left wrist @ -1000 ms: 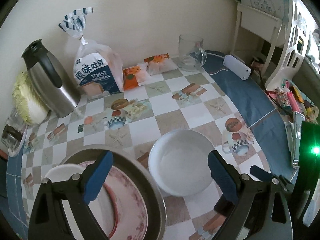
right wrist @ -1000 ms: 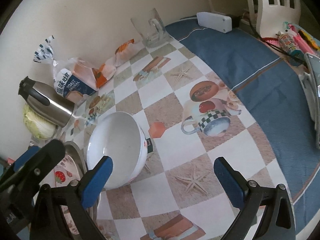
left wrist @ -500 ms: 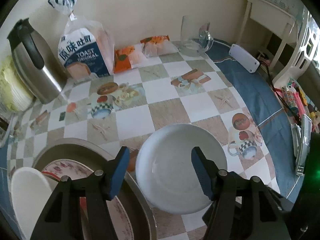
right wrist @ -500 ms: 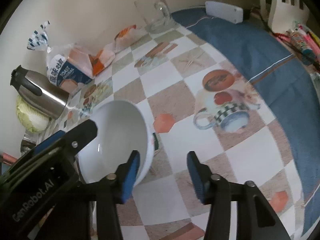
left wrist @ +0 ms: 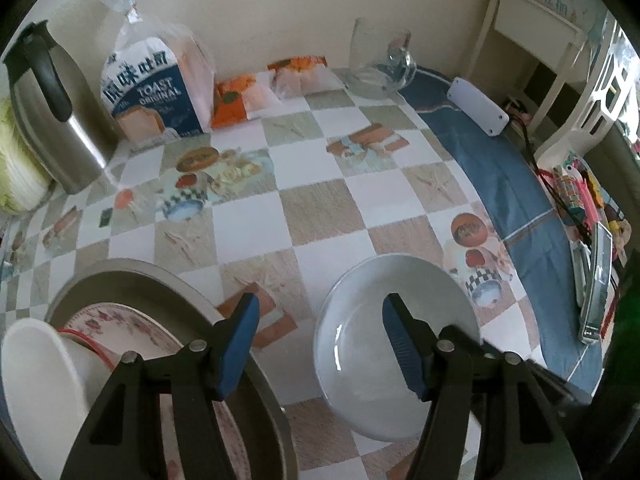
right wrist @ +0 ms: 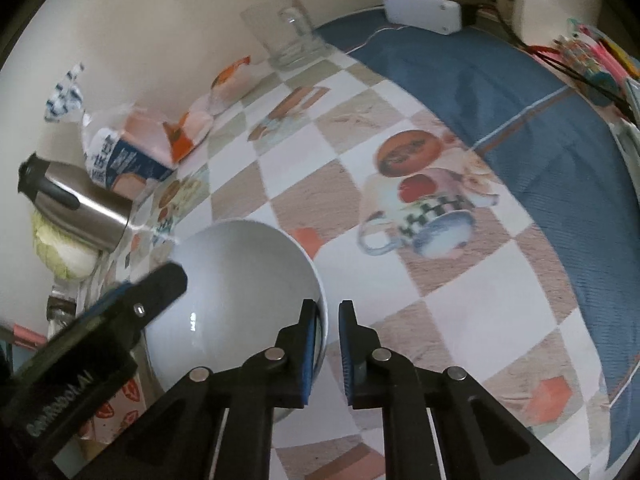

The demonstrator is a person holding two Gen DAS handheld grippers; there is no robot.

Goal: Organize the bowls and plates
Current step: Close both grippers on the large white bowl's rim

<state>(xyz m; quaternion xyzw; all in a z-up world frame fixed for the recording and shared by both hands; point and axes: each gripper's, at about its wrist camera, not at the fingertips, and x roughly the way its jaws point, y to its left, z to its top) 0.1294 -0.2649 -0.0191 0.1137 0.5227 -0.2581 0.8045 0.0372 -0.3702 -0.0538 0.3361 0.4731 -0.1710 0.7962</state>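
A white bowl sits on the checked tablecloth. My right gripper is shut on the right rim of the white bowl, one pad inside and one outside. My left gripper stands half open over the bowl's left rim. Its right finger hangs above the bowl's inside, its left finger is outside, and neither pad touches. The left gripper's black body shows beside the bowl. To the left a grey metal pan holds a flowered plate and a small white bowl.
Along the back wall stand a steel jug, a bag of toast bread, orange snack packets and a glass mug. A cabbage lies far left. A white box and a phone lie on the blue border.
My right gripper's jaws came together from wide open onto the bowl's rim. My left gripper narrowed and sank closer to the bowl, which now sits further right in its view.
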